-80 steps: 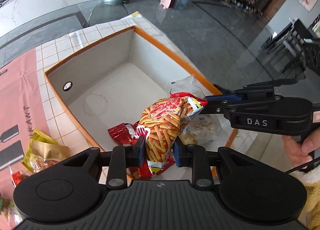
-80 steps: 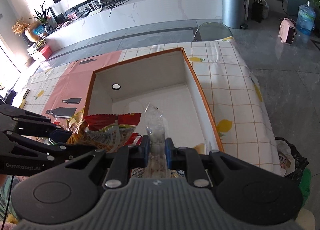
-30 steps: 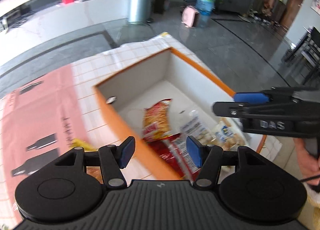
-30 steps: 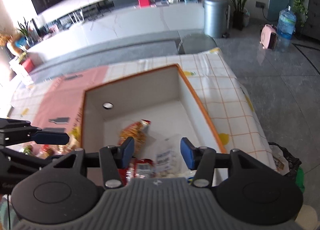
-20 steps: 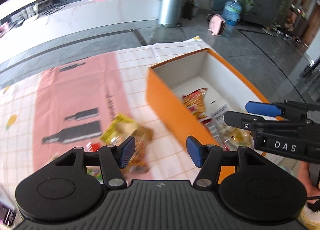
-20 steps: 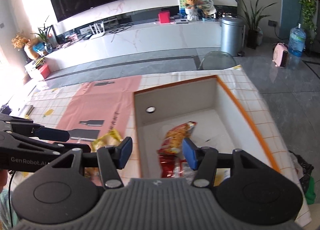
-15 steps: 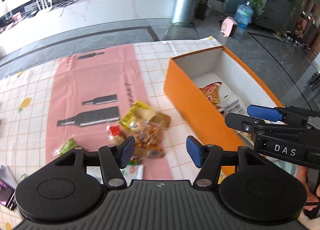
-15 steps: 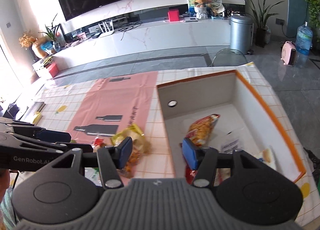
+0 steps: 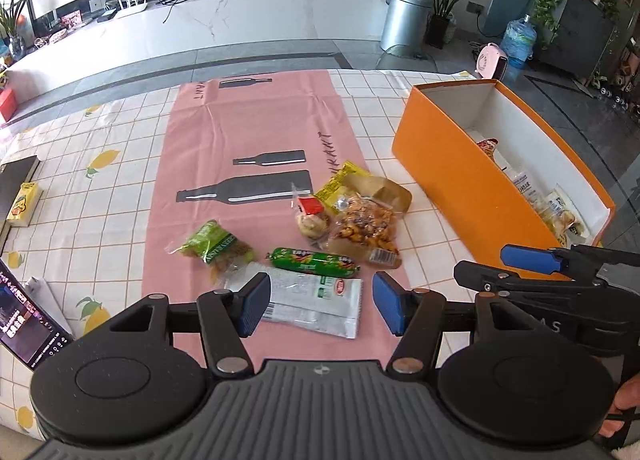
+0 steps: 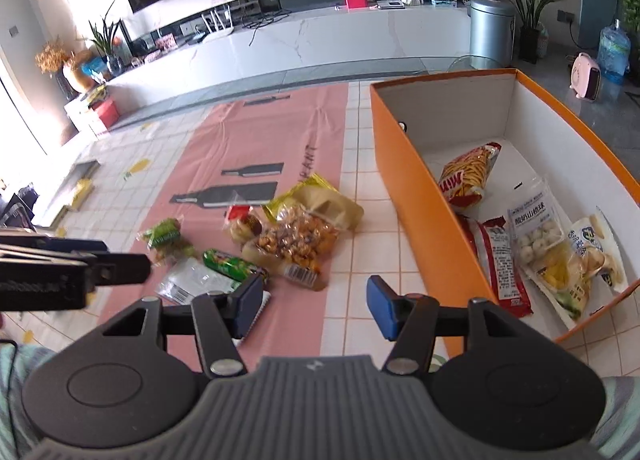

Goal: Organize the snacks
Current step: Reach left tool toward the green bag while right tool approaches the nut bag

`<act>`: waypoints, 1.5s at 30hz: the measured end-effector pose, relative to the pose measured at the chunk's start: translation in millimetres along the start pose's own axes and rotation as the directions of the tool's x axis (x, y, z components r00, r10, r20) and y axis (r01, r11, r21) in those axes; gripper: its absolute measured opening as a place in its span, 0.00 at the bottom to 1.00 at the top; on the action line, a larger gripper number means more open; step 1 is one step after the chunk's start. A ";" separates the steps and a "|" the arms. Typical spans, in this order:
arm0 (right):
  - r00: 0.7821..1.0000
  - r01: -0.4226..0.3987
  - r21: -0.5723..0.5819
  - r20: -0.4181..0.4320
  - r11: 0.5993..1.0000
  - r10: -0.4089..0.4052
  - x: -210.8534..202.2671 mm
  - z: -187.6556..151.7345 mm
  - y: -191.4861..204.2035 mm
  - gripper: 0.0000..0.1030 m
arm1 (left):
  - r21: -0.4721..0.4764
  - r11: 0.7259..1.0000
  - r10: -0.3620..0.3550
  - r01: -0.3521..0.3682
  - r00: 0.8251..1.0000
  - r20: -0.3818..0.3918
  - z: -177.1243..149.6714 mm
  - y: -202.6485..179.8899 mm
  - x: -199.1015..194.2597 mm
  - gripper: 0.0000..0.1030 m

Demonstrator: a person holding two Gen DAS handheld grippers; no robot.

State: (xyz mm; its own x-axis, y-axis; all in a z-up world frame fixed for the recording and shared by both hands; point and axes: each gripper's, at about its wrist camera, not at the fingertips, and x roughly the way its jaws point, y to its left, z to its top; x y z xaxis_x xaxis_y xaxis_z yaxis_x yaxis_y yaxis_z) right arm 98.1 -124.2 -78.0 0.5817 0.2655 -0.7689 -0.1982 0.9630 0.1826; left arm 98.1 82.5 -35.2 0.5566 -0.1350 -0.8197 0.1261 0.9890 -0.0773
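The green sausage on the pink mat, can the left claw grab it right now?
Probably yes. The left claw is open and empty, and the green sausage lies just ahead of it on the pink mat. Nothing lies on top of it; only the white packet sits right beside it.
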 end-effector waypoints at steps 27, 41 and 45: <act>0.997 -0.011 0.040 -0.078 0.999 0.014 110.3 34.2 24.7 0.74 | -0.260 0.959 0.087 -0.110 0.991 -0.099 24.3 94.6 88.4 0.78; 0.986 0.051 0.204 -0.163 0.978 -0.017 151.7 41.3 13.4 0.77 | -0.439 0.890 0.061 -0.124 0.986 -0.154 15.5 117.2 131.9 0.77; 0.983 0.036 0.250 -0.181 0.968 0.010 159.0 40.5 9.7 0.78 | -0.448 0.888 0.038 -0.106 0.987 -0.158 15.2 118.3 140.3 0.75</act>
State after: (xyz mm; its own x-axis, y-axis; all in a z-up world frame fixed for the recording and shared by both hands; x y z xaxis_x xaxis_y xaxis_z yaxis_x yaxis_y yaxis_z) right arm 220.6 -70.7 -173.7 0.4274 0.2629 -0.8650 0.0259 0.9529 0.3023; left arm 203.6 179.6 -150.8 0.4241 -0.0862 -0.9015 -0.3150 0.9193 -0.2361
